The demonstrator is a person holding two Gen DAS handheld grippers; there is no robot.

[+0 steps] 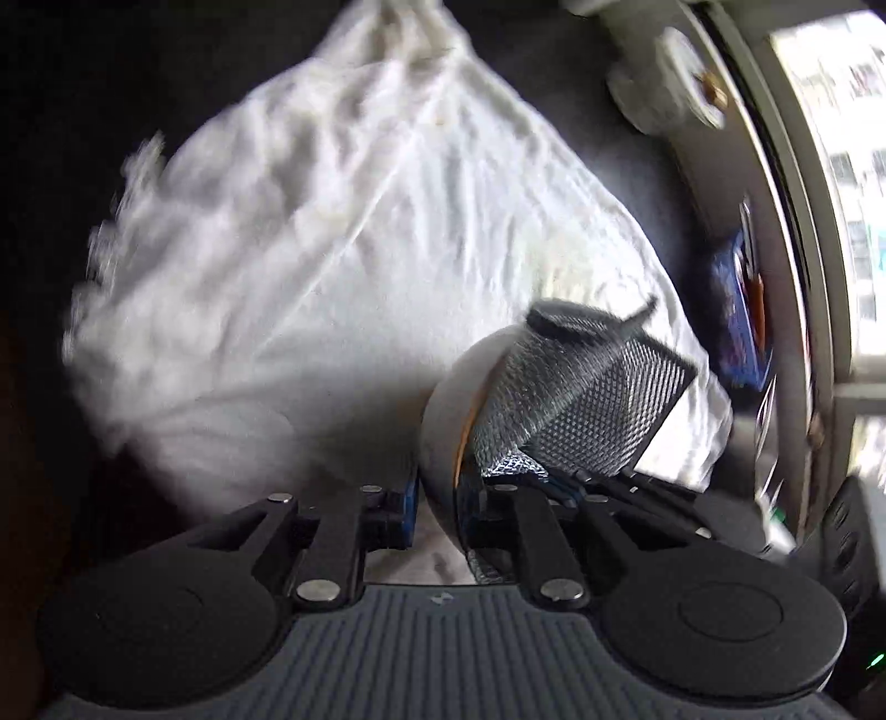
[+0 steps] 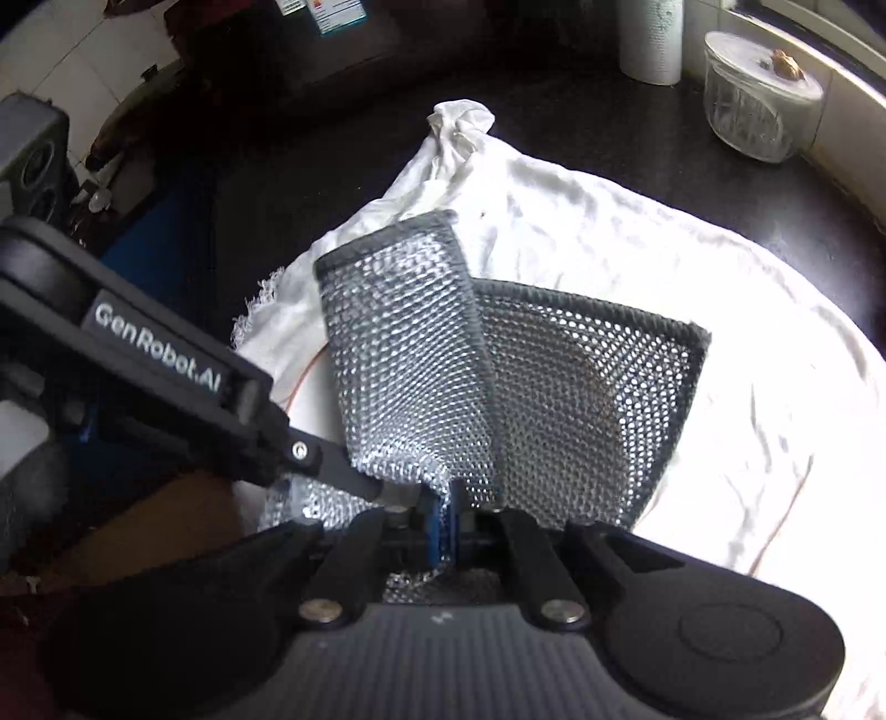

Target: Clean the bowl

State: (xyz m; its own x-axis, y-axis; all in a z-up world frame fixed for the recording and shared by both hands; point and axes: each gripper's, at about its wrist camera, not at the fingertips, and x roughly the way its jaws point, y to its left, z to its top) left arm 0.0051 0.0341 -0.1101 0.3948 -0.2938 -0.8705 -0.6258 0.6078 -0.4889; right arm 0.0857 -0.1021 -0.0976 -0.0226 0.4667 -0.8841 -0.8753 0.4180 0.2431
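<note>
Left wrist view, blurred: the left gripper (image 1: 437, 498) has the bowl (image 1: 448, 421) by its rim, blue pads narrow and pressed on either side of the white wall. The bowl sits tipped on edge over the white cloth (image 1: 310, 260) that covers the dark counter (image 1: 603, 133). A silver mesh scrubber (image 1: 581, 404) drapes over the bowl's mouth.

Right wrist view: the right gripper (image 2: 443, 531) is pinched tight on the lower edge of the scrubber (image 2: 410, 360), which folds up into two flaps, one bright silver, one darker. The left gripper (image 2: 387, 495) comes in from the left, its tip right beside the right one's pads. The bowl itself is mostly hidden under the mesh here. A glass jar (image 2: 758, 99) and a paper roll (image 2: 650, 39) stand well back.

This looks like the scrubbing step, bowl steadied, mesh on it. Next calls for rubbing the mesh round the inside while the rim grip holds firm; a thin rim pinch could slip.
</note>
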